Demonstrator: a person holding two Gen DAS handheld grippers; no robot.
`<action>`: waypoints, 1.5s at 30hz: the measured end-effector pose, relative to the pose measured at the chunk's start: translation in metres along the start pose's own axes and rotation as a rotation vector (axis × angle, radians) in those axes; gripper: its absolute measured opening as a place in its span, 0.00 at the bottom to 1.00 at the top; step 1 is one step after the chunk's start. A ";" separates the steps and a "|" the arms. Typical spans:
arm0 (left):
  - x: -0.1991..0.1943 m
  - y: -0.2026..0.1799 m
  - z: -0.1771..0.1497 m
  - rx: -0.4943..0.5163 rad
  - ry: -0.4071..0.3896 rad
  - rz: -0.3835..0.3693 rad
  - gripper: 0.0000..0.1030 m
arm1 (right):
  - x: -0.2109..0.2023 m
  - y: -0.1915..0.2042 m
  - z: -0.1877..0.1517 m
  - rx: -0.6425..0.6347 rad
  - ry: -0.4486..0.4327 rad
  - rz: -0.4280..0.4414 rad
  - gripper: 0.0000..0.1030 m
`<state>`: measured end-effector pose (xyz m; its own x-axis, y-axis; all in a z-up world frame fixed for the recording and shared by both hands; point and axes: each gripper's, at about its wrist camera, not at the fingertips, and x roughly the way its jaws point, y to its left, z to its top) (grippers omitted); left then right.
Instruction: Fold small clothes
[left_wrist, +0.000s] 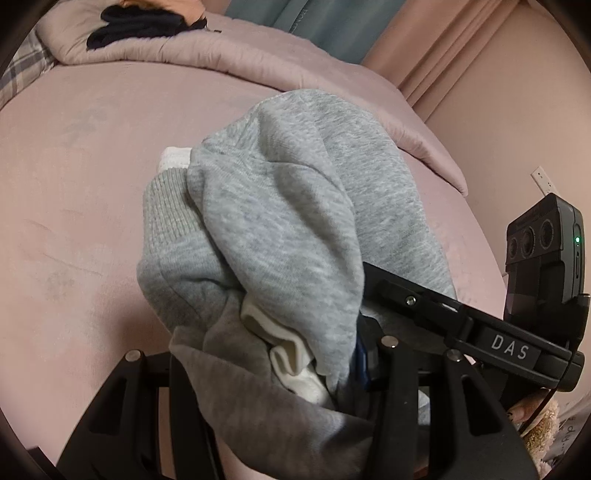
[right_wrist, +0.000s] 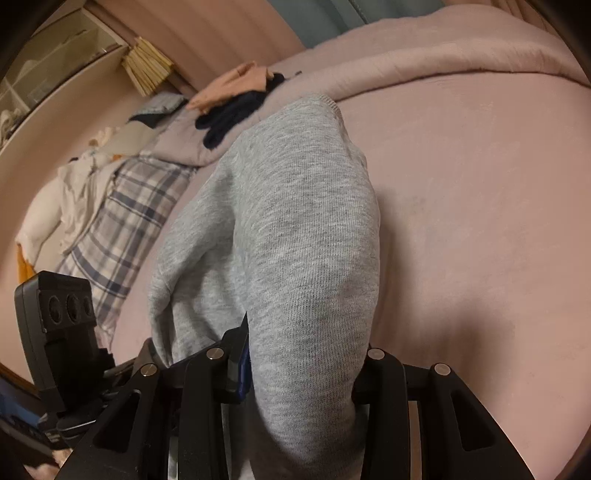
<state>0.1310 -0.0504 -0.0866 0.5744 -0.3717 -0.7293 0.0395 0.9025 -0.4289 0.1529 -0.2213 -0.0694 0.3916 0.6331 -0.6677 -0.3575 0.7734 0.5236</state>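
A small grey sweatshirt-knit garment (left_wrist: 295, 206) with ribbed cuffs and a white lining hangs bunched over a pink bed. My left gripper (left_wrist: 280, 373) is shut on its lower folds, which cover most of the fingers. My right gripper (right_wrist: 303, 369) is shut on another part of the same grey garment (right_wrist: 295, 229), which drapes forward over its fingers. In the left wrist view the right gripper's black body (left_wrist: 480, 332) reaches in from the right, close beside mine. The garment is lifted, with its far end hanging toward the bed.
The pink bedspread (left_wrist: 74, 206) lies under the garment. A rolled pink duvet (left_wrist: 229, 55) runs along the far side with dark clothes (left_wrist: 140, 26) on it. A plaid pillow (right_wrist: 122, 221) and white clothes (right_wrist: 62, 206) lie at the left.
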 end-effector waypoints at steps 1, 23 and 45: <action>0.004 0.003 0.001 -0.006 0.010 0.001 0.48 | 0.003 0.000 0.001 0.003 0.003 -0.002 0.37; -0.027 0.007 -0.001 -0.019 0.002 0.076 0.96 | 0.007 -0.009 -0.006 0.062 0.061 -0.199 0.66; -0.136 -0.004 -0.033 0.036 -0.197 0.200 1.00 | -0.095 0.066 -0.032 -0.139 -0.265 -0.442 0.90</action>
<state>0.0262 -0.0108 -0.0032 0.7214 -0.1396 -0.6783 -0.0634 0.9621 -0.2654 0.0645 -0.2310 0.0115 0.7245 0.2486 -0.6428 -0.2116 0.9679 0.1358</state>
